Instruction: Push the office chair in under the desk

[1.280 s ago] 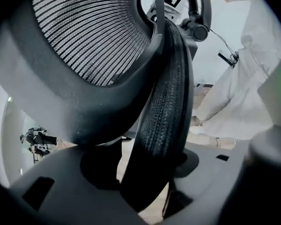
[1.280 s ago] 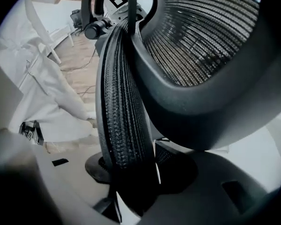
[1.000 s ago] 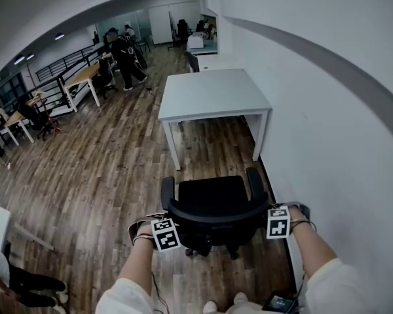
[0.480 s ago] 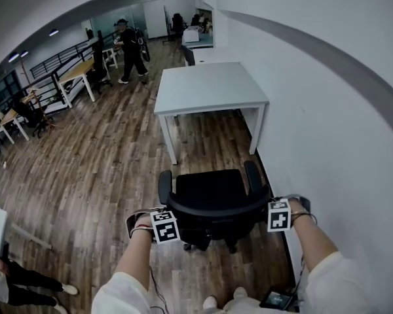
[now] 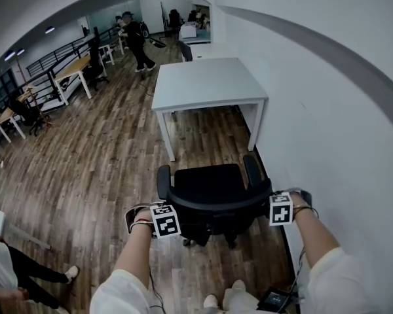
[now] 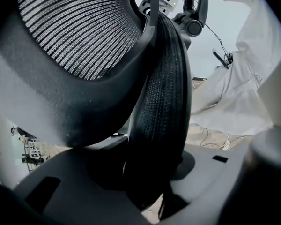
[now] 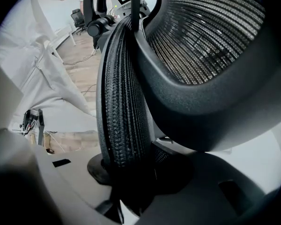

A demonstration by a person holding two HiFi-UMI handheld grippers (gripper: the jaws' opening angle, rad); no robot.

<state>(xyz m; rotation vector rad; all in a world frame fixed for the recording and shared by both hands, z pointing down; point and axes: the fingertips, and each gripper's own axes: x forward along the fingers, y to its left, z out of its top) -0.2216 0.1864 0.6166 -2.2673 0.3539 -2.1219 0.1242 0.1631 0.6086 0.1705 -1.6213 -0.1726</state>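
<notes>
Left sleeve [image 5: 118,294], right sleeve [image 5: 337,281]: white, loose fabric.
Left gripper [image 5: 164,224], right gripper [image 5: 280,212]: white marker cube each, black square markers; jaw bodies grey moulded plastic with rectangular recesses.
Dark loop strap [image 5: 132,217] at left hand.
Thin dark cable [image 5: 152,286] beside left sleeve.
Small dark screen unit [image 5: 275,300] near right sleeve.

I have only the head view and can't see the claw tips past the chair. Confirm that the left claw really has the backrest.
Observer: The left claw has the backrest rim between its jaws, both pressing on it. They have just been closing.
Operator: Now check the right one.
Observer: The right claw is clamped on the same rim, one jaw on either side.
Operator: Tell me what they are biting on.
Observer: The rim is ribbed woven fabric, with the open mesh panel just inside it.
</notes>
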